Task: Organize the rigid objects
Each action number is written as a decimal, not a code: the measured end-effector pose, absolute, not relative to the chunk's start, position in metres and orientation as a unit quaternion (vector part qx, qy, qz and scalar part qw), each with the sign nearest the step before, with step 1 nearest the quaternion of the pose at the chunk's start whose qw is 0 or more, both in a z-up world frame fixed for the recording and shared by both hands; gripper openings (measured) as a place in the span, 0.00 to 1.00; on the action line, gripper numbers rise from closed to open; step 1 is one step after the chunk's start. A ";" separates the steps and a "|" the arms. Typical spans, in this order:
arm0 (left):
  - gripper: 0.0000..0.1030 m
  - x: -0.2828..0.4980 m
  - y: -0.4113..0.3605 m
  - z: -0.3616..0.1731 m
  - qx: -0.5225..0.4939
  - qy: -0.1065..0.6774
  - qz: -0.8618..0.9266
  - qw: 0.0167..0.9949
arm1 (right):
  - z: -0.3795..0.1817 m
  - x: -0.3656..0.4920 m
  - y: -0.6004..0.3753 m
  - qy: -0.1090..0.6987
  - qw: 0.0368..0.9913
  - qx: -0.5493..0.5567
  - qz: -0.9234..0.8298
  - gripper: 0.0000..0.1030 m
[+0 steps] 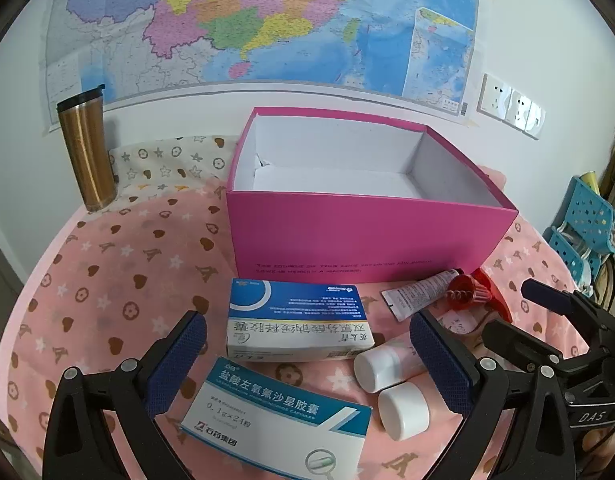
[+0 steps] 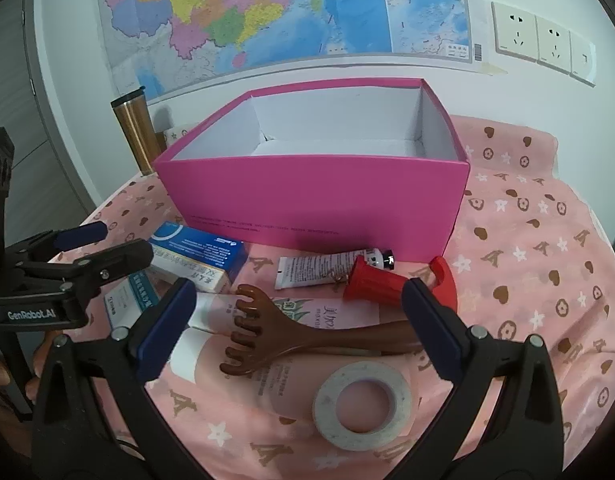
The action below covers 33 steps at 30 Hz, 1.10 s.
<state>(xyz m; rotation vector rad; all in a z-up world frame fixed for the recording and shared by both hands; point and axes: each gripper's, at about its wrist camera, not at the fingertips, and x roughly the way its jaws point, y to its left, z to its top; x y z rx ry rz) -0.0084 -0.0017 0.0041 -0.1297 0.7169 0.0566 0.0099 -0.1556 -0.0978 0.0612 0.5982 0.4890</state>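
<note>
An open pink box with a white inside stands at the back of the pink patterned cloth. My left gripper hovers open over two blue-and-white medicine boxes and two white-capped pink tubes. My right gripper is open above a brown claw-shaped massager that lies on the pink tubes. A white tape roll sits nearest the camera. A small white tube and a red ribbed tool lie in front of the box.
A gold tumbler stands at the back left by the wall. A map and wall sockets are behind. A blue perforated basket is off the table's right edge. Each gripper shows at the side of the other's view.
</note>
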 end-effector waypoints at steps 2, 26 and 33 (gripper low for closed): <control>1.00 -0.008 -0.002 0.004 -0.063 0.351 0.028 0.934 | -0.098 0.009 -0.155 0.290 0.926 0.030 0.239 1.00; 1.00 -0.006 0.000 0.001 -0.058 0.350 0.031 0.934 | -0.098 0.015 -0.154 0.302 0.917 0.040 0.257 1.00; 1.00 -0.005 0.000 0.001 -0.056 0.353 0.030 0.934 | -0.098 0.018 -0.152 0.307 0.913 0.046 0.265 1.00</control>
